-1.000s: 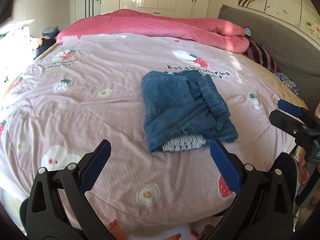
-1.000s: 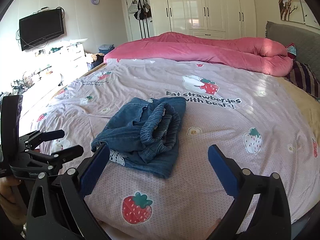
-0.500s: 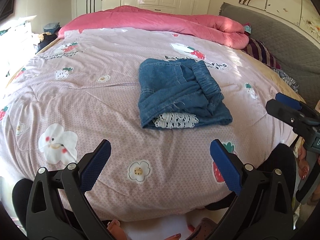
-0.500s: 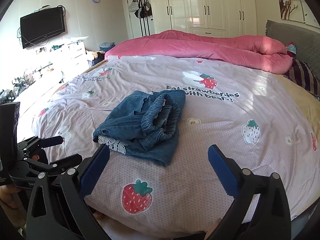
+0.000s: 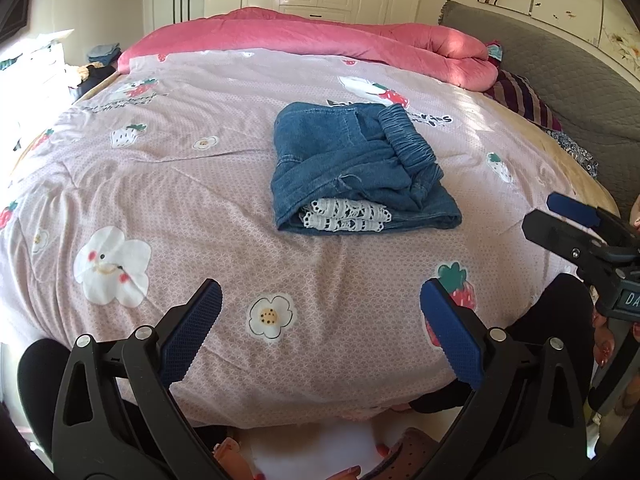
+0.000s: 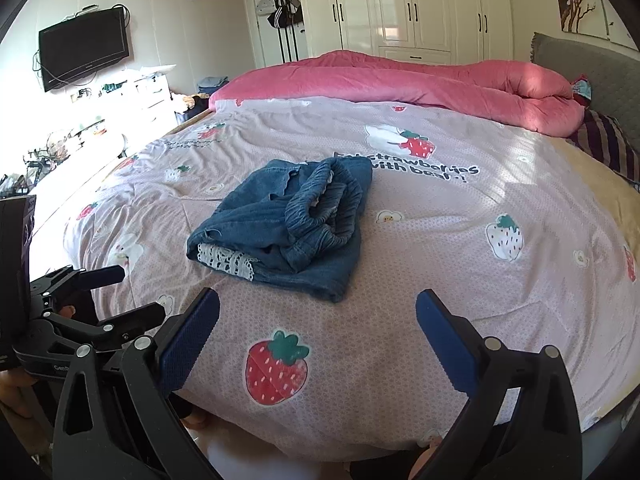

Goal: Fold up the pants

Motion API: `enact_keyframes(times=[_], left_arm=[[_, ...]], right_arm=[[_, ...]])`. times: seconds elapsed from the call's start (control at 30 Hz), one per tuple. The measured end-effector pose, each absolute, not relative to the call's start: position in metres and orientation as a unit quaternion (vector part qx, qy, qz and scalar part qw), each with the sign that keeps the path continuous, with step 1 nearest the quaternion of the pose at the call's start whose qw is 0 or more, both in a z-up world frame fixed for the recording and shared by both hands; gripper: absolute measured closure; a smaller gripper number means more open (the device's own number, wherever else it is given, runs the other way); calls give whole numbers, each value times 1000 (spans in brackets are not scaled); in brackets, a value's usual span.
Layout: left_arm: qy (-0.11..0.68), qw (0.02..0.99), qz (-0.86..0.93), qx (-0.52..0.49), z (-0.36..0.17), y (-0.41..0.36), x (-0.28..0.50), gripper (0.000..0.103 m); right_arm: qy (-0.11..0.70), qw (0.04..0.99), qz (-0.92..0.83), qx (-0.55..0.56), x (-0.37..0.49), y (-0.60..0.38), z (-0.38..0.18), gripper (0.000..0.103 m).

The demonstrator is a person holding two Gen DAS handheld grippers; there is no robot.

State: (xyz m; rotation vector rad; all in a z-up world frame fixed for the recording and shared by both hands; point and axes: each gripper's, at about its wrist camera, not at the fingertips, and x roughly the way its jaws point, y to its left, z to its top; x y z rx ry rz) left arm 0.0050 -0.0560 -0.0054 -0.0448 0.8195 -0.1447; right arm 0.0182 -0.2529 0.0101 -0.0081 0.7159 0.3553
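we hold the left tool (image 5: pixel 320 320) with its blue pads spread wide apart, gripping nothing and touching nothing, hanging over the near edge of the bed (image 5: pixel 200 200). the right tool (image 6: pixel 318 322) is likewise wide apart and empty, also at the near edge; in the left wrist view it shows at the right border (image 5: pixel 576 232), and in the right wrist view the left tool shows at the left border (image 6: pixel 92 292).

the pants (image 5: pixel 356 168), blue denim, lie folded into a compact bundle near the middle of the bed, well apart from both tools. their gathered waistband (image 6: pixel 332 208) sits on top toward the right, and a white lace trim (image 5: pixel 344 216) peeks out at the near side of the bundle.

around the pants the pink strawberry-print sheet (image 6: pixel 440 240) lies open on every side, lightly wrinkled. a rolled pink duvet (image 5: pixel 320 36) runs along the far edge, and a striped pillow (image 6: pixel 612 144) sits at the far right by the grey headboard (image 5: pixel 560 76).

beyond the bed stand white wardrobes (image 6: pixel 420 4); a television (image 6: pixel 84 52) hangs on the left wall.
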Motion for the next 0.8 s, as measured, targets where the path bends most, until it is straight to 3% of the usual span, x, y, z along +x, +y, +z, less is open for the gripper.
enact_keyframes(times=[0.8], left_arm=[[403, 913, -60, -28, -17, -48, 0, 10]], right_arm=[[362, 917, 165, -5, 14, -255, -11, 5]])
